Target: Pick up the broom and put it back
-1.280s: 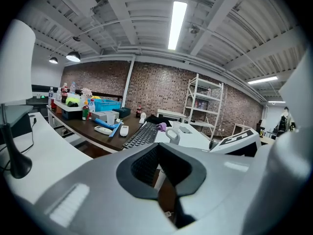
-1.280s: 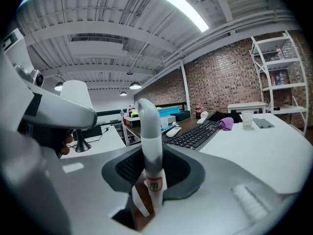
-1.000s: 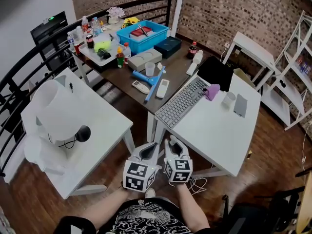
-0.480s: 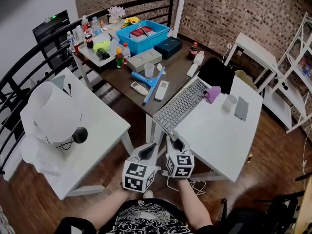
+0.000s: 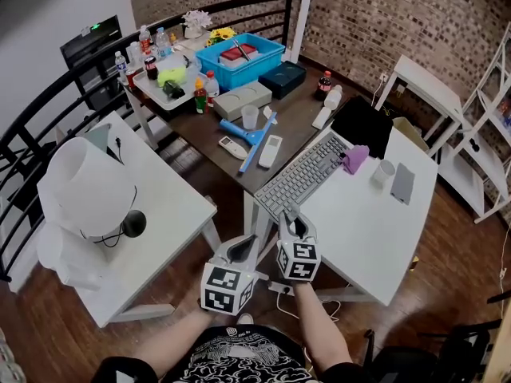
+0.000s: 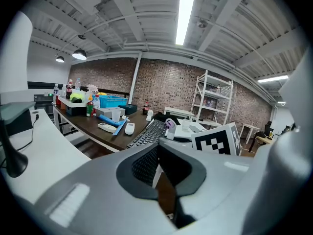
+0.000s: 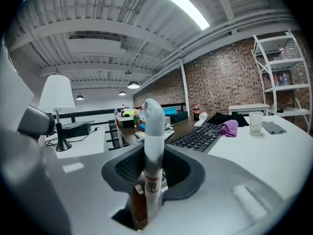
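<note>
To my right, white table (image 5: 359, 214): the biggest surface I see, with its near left corner just beyond my two tools.
Left white table (image 5: 168, 206): near left, parted from the right one by a strip of wooden floor.
Dark table (image 5: 299, 110): far side, behind both white ones, and crowded with things.
Lamp (image 5: 84, 186): its white shade stands over the left white table, with a round black part just to its right.
Blue bin (image 5: 239, 58): at the far end of the dark table, with something red inside.
Keyboard (image 5: 302, 175): grey, lying slantwise along the far left edge of the right white table.
Left gripper (image 6: 157, 148): I read its jaws pressed together with nothing between them. I hold it low at near centre.
Right gripper (image 7: 152, 152): its jaws pinch the broom's handle from both sides. It sits just right of the other tool and a little farther forward, at the gap between the white tables.
Broom (image 7: 150, 126): only its pale grey handle shows, upright between the right jaws. The rounded top rises above them and a small printed label sits lower down.
Blue long-handled tool (image 5: 255, 134): flat on the dark table, with a white remote on each side.
Purple cloth (image 5: 355, 158): at the keyboard's far right end.
White cup (image 5: 383, 171): just right of the cloth.
</note>
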`<state>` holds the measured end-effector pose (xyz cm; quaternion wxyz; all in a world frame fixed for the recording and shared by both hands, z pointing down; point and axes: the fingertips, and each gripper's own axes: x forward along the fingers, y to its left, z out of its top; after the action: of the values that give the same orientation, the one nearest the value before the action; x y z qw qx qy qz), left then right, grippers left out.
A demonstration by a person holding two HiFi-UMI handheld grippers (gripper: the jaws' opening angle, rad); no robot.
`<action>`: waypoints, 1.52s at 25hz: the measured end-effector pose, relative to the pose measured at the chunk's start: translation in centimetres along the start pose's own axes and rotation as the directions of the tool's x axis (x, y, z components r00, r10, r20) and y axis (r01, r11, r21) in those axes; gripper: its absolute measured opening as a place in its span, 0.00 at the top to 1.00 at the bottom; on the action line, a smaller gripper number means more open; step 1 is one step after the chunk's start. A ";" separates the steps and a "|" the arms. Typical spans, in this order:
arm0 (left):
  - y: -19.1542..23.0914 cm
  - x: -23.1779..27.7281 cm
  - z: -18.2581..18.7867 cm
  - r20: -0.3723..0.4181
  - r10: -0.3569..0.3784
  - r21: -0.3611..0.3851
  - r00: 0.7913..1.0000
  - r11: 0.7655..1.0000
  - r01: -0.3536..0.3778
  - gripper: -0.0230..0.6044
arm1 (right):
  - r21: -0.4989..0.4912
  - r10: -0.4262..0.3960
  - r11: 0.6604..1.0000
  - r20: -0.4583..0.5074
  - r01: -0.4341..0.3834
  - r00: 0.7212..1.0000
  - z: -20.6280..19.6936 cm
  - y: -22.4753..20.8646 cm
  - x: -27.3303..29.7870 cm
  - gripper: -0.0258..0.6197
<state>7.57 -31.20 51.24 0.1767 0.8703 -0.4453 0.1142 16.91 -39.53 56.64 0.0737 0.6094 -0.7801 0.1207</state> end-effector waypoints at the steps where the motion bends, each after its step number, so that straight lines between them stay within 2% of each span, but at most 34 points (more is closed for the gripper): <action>1: 0.1 0.1 0.1 0.001 0.002 0.000 1.000 1.000 -0.002 0.96 | -0.001 -0.001 1.000 -0.001 0.001 1.000 0.1 -0.2 0.3 0.82; 7: 0.2 0.7 0.3 0.000 0.003 -0.002 1.000 1.000 -0.003 0.96 | -0.008 -0.012 1.000 -0.009 0.012 1.000 0.1 -1.4 1.4 0.82; 17: 0.0 0.9 0.5 -0.002 0.003 0.010 1.000 1.000 -0.003 0.96 | -0.035 0.012 0.999 -0.058 -0.014 0.998 -1.2 -1.3 2.1 0.82; 24: -0.4 0.6 0.7 0.004 -0.006 0.014 1.000 1.000 0.006 0.96 | -0.030 0.015 0.999 -0.066 -0.017 0.998 -1.3 -1.4 1.7 0.71; 31: -0.2 -0.2 0.3 0.003 -0.003 0.007 1.000 1.000 0.003 0.96 | -0.028 -0.005 1.000 -0.062 0.004 0.998 -1.3 -1.5 0.5 0.70; 38: -1.8 -1.8 0.8 0.015 -0.042 0.018 0.999 0.999 0.041 0.96 | -0.023 -0.030 0.999 -0.038 0.029 0.999 -0.1 -0.7 -3.3 0.70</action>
<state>8.02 -29.17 49.50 0.1679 0.8818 -0.4275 0.1076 18.37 -36.58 55.96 0.0971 0.6176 -0.7708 0.1224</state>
